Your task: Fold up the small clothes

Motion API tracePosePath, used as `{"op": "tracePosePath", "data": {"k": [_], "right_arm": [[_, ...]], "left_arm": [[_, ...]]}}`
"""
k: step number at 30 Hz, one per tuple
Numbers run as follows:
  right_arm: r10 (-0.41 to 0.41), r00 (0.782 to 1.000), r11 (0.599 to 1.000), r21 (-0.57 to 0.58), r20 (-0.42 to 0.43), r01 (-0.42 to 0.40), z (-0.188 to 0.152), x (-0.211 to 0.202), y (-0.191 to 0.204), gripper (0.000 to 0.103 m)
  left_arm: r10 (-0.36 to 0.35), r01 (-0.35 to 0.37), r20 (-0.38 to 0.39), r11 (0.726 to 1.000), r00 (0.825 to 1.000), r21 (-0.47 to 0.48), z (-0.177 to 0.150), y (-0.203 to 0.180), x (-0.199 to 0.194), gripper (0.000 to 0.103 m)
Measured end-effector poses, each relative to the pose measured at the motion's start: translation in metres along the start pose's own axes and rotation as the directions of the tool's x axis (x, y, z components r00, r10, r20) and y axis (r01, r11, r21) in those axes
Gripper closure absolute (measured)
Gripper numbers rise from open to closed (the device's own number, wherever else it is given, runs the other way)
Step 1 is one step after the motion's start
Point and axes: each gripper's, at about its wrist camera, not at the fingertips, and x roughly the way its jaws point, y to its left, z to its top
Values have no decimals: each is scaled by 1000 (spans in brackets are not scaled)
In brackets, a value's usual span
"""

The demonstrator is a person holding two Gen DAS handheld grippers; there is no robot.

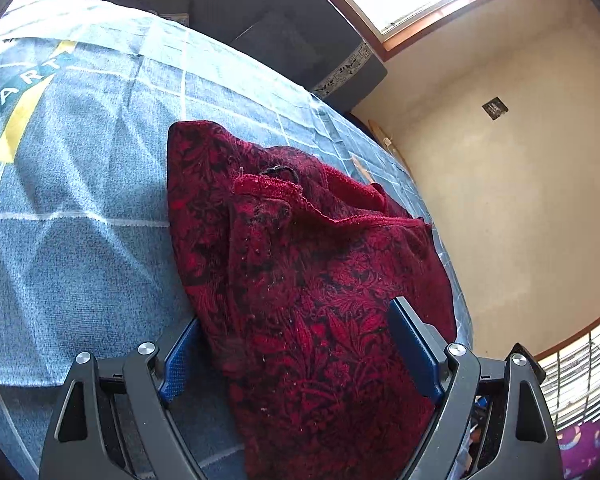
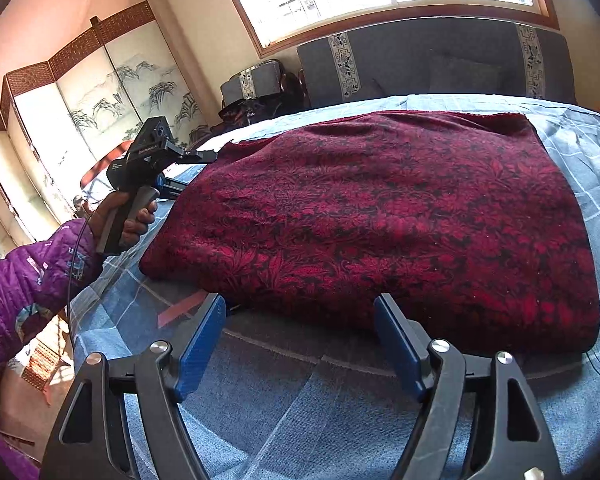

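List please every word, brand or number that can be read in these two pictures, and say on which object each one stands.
"EART": white letters on the blue table cover, cut off by the picture's edge.
Light lettering on the side of the left gripper: too small and blurred to read.
Dark plate on the wall: no text legible.
The red patterned garment: no text.

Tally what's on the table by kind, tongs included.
Dark red floral-patterned knit garment: 1
Blue grid-checked fabric table cover: 1
Handheld tongs with blue pads: 2, left tongs and right tongs, both open
Total: 4
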Motion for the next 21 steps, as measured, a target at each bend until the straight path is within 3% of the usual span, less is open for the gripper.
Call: {"op": "tracePosePath", "data": {"k": [5,9,10,12,13,15,18,21], "right_arm": [[7,1000,1000,20,-4,-7,-2,2,-2,23],[13,1000,1000,26,-5,-13,-2,2,-3,22],[10,1000,1000,23,-7,-10,-2,3,-2,22],[7,1000,1000,17,-10,-7,-2,4,-1,21],[10,1000,1000,17,-10,-10,-2,3,-1,21],[39,999,999,36,-16,-38,1,2,-3,21],[94,995,994,59,-17,-93,26,-4,-5,21],[117,993,993,-5,16,-117,67,-8,-2,22]], "left_arm": [[6,-9,23,992,1000,126,-6,-8,4,12],[38,-39,55,999,998,27,-4,-8,5,15],[62,-61,65,998,996,-13,-1,-8,6,18],[132,-128,50,989,990,-77,2,-7,12,58],[167,-162,34,981,985,-110,3,-3,15,72],[189,-182,38,975,981,-130,4,-7,14,73],[268,-268,37,963,963,-15,5,-33,14,77],[246,-246,53,969,968,-12,5,-45,9,77]]}}
